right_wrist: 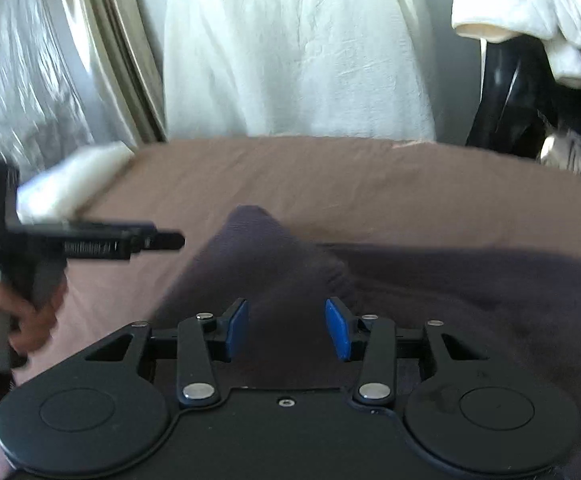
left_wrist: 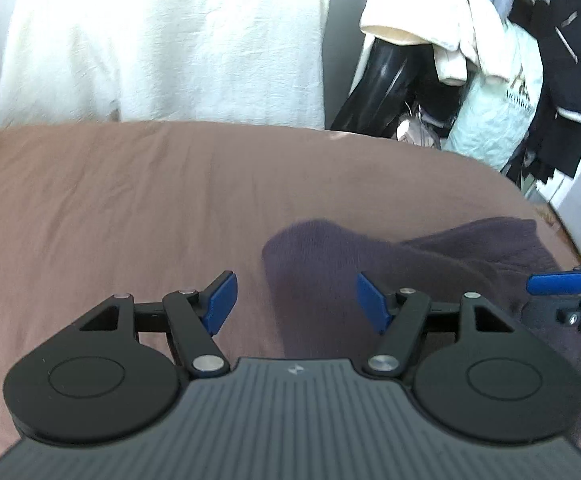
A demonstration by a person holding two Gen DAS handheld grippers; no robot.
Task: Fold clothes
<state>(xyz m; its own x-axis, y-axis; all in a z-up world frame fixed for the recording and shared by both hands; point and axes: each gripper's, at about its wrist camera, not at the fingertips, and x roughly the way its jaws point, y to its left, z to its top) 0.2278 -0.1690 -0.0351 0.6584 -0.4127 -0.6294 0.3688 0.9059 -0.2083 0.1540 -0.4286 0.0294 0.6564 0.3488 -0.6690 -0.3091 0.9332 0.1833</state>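
A dark purple garment [left_wrist: 374, 252] lies crumpled on the brown-pink bedsheet [left_wrist: 130, 200], toward the bed's right side. My left gripper [left_wrist: 296, 302] hovers over the garment's left edge, its blue pads well apart with nothing between them. At the right edge of that view, one blue finger [left_wrist: 558, 283] of my right gripper reaches in above the garment. In the right wrist view my right gripper [right_wrist: 287, 328] hangs over the garment [right_wrist: 450, 292] with a gap between its pads; the cloth lies below them, not pinched. A hand [right_wrist: 10, 320] holds the left gripper [right_wrist: 166, 241] at the left.
A white sheet [left_wrist: 162, 40] hangs behind the bed. Clothes [left_wrist: 490, 60] are piled on a black shiny object [left_wrist: 386, 76] at the back right. A white cloth [right_wrist: 74, 184] lies at the bed's back left corner by a curtain [right_wrist: 110, 60].
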